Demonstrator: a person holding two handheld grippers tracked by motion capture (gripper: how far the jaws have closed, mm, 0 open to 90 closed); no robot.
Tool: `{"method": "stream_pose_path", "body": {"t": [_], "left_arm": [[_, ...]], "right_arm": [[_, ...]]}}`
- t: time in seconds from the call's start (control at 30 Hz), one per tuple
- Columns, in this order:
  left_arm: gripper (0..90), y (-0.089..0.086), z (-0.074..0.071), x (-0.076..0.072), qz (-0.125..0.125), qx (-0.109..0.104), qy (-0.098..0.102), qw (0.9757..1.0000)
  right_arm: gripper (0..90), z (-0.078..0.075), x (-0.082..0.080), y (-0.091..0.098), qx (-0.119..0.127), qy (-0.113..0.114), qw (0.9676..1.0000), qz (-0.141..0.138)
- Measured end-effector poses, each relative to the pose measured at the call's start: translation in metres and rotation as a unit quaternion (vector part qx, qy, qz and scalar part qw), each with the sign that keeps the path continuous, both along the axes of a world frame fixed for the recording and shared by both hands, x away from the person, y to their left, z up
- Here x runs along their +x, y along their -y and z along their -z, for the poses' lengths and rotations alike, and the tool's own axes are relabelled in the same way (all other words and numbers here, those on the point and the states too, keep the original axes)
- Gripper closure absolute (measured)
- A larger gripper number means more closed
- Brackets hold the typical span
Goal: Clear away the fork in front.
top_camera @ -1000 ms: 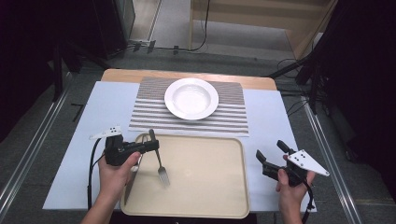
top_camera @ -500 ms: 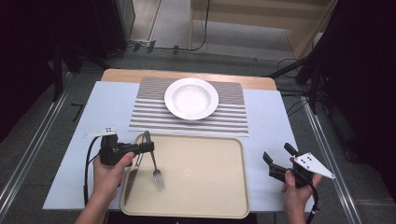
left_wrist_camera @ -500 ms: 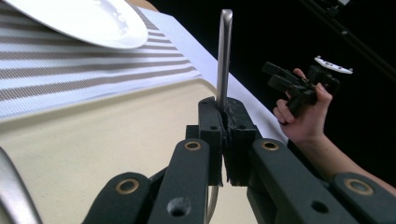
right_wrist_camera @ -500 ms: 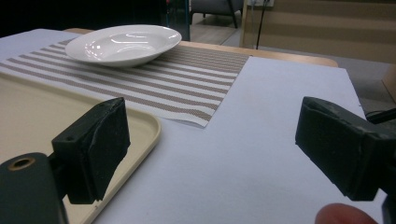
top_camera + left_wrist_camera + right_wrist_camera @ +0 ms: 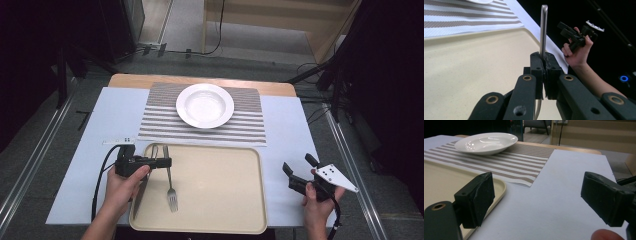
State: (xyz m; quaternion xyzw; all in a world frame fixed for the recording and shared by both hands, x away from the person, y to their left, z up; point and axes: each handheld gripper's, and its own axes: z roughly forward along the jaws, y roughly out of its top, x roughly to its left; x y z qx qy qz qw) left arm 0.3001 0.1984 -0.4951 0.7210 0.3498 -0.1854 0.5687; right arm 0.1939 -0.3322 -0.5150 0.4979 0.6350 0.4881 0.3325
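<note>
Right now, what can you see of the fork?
The fork is shiny metal, slim, handle flat and narrow. It lies lengthwise over the beige tray, tines toward the person, handle toward the striped mat. The left gripper is shut on its handle; in the left gripper view the handle end sticks out past the fingers.

The left tool clamps a fork over the beige tray; the right tool hovers open beside it.

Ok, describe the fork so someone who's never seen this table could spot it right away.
Find the beige tray at the table's near edge, below the striped mat. The fork is over its left part, handle clamped in the left gripper. It's the sole piece of cutlery, thin and silver.
</note>
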Motion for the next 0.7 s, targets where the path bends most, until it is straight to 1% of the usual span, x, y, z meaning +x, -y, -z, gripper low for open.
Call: {"method": "stream_pose_path", "body": {"t": [0.07, 0.13, 0.17, 0.23, 0.27, 0.37, 0.47, 0.57, 0.6, 0.63, 0.7], "left_arm": [[85.9, 0.001, 0.002, 0.001, -0.006, 0.001, -0.004, 1.0], [85.8, 0.002, 0.004, 0.002, -0.003, 0.003, -0.01, 0.9999], [85.7, 0.003, 0.005, 0.003, -0.009, 0.011, -0.015, 0.9998], [84.9, 0.003, 0.007, 0.003, -0.02, 0.018, -0.015, 0.9995], [84.4, 0.003, 0.007, 0.003, -0.026, 0.025, -0.015, 0.9992], [82.2, 0.003, 0.009, 0.003, -0.046, 0.05, -0.007, 0.9977], [78.0, 0.004, 0.01, 0.002, -0.059, 0.079, 0.005, 0.9951], [69.3, 0.007, 0.011, 0.002, -0.061, 0.098, 0.007, 0.9932], [67.5, 0.009, 0.011, 0.001, -0.068, 0.114, 0.01, 0.9911], [65.2, 0.01, 0.011, 0.001, -0.07, 0.123, 0.011, 0.9898], [63.9, 0.013, 0.012, 0.001, -0.074, 0.143, 0.015, 0.9868]], "right_arm": [[13.1, 0.0, 0.0, 0.0, 0.0, -0.001, 1.0, 0.002], [13.1, 0.001, 0.0, 0.0, 0.0, -0.001, 1.0, 0.002], [13.2, 0.001, 0.001, 0.001, 0.0, -0.001, 1.0, 0.003], [13.2, 0.001, 0.001, 0.001, 0.0, -0.002, 1.0, 0.005], [13.2, 0.001, 0.001, 0.001, 0.002, -0.003, 1.0, 0.005], [13.3, 0.002, 0.0, 0.0, -0.001, -0.003, 1.0, 0.004], [13.3, 0.002, 0.001, 0.001, -0.003, -0.002, 1.0, 0.002], [13.3, 0.003, 0.002, 0.003, 0.0, -0.003, 1.0, 0.003], [13.3, 0.004, 0.002, 0.004, 0.002, -0.004, 1.0, 0.004], [13.3, 0.004, 0.002, 0.004, 0.004, -0.004, 1.0, 0.003], [13.3, 0.004, 0.002, 0.004, 0.005, -0.005, 1.0, 0.003]]}}
